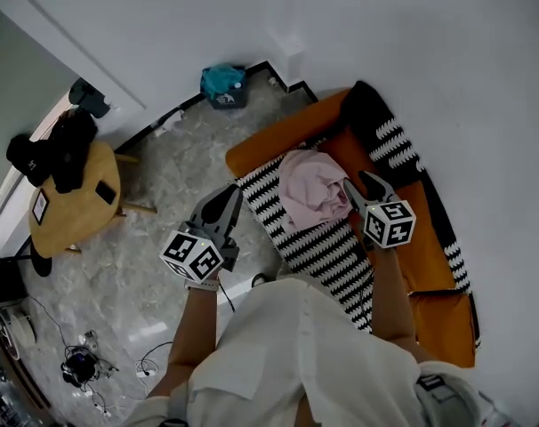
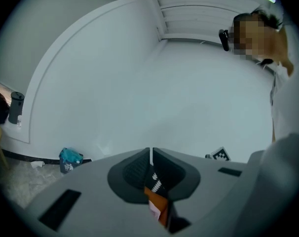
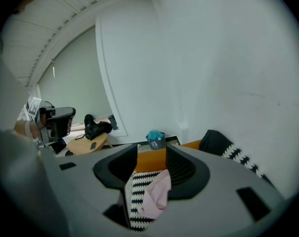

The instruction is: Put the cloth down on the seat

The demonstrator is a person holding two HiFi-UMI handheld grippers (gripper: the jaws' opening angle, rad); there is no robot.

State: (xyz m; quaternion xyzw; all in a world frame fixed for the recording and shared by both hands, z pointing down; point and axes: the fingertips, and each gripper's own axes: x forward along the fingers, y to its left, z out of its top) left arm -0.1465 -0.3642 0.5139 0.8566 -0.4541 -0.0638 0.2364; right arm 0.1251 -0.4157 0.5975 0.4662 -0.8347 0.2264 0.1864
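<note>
A pink cloth [image 1: 309, 189] lies crumpled on the black-and-white striped throw [image 1: 327, 247] that covers the orange seat [image 1: 278, 136]. My right gripper [image 1: 358, 183] hovers just right of the cloth, jaws open, nothing between them. In the right gripper view the cloth [image 3: 157, 196] shows below the wide gap of the right gripper [image 3: 152, 157], apart from the pads. My left gripper [image 1: 225, 201] is held over the floor at the seat's left edge, jaws shut and empty. In the left gripper view the left gripper [image 2: 151, 154] faces the white wall.
A black cushion with white zigzags [image 1: 367, 109] leans at the seat's far end. A teal bag [image 1: 222, 83] sits by the wall. At the left a round wooden table [image 1: 74, 198] holds black gear [image 1: 60, 149]. Cables [image 1: 83, 363] lie on the marble floor.
</note>
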